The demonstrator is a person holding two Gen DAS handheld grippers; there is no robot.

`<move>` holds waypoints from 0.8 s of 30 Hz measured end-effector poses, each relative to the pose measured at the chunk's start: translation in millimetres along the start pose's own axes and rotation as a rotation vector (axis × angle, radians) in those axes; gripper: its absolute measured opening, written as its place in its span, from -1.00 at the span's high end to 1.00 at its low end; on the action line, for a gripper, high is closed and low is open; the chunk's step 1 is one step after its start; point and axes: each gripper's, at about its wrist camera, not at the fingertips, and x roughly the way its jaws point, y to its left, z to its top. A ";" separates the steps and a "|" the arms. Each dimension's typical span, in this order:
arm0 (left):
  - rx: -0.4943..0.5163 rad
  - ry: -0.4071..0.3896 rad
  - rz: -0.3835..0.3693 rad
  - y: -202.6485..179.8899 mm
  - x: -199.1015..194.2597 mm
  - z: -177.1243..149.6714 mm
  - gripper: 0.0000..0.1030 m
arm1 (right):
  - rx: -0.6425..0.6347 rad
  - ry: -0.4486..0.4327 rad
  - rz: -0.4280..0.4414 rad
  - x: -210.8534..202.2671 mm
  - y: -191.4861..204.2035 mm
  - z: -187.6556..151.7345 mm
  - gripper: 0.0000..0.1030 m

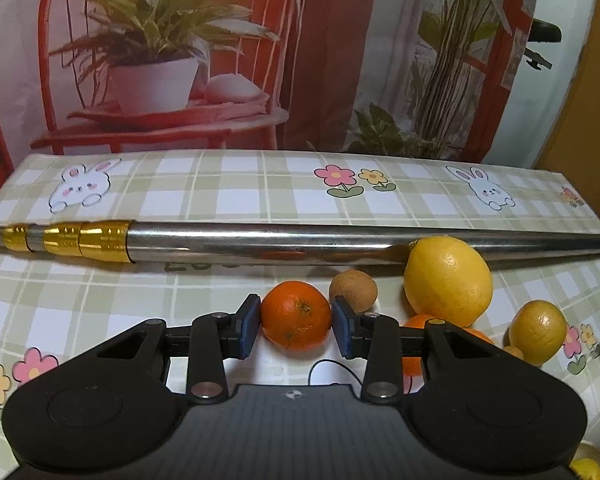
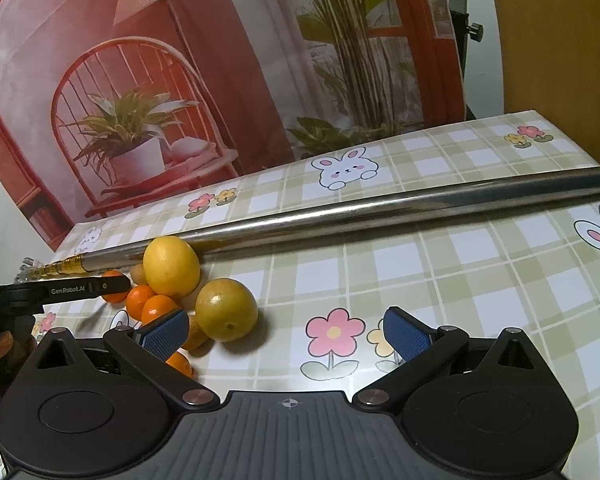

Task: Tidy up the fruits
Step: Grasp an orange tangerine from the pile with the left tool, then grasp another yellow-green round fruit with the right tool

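Fruits lie clustered on the green-checked tablecloth [image 1: 220, 200] beside a long steel rod [image 1: 300, 240]: a small bright tangerine [image 1: 296, 316] with a dark stem scar sits between the left gripper's [image 1: 296, 326] blue pads, which press its sides. Behind it are a dull brown round fruit [image 1: 353, 290], then a large smooth lemon [image 1: 448, 280] and a greenish-yellow fruit [image 1: 537, 330]. The right gripper [image 2: 286, 330] hangs spread wide, holding nothing, right of the pile.

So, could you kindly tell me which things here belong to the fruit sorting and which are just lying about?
Part of the job:
- small orange between the left hand-held gripper pads
- large lemon
- yellow-green citrus
- small brown fruit
- open right hand-held gripper

Just lying about:
- metal pole
- checked tablecloth
- plant backdrop
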 end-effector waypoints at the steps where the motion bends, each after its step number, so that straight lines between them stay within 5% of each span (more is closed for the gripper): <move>1: 0.014 -0.001 0.025 -2.1 -2.5 -0.4 0.22 | 0.002 0.001 0.000 0.3 -0.4 -0.2 -0.99; 13: -0.018 -0.045 -0.056 -3.2 -46.7 -11.0 0.23 | -0.022 0.001 0.017 4.3 -1.1 -1.5 -0.90; 24: -0.007 -0.056 -0.090 -18.5 -77.3 -35.6 0.23 | -0.135 -0.007 0.137 32.3 21.4 6.4 -0.21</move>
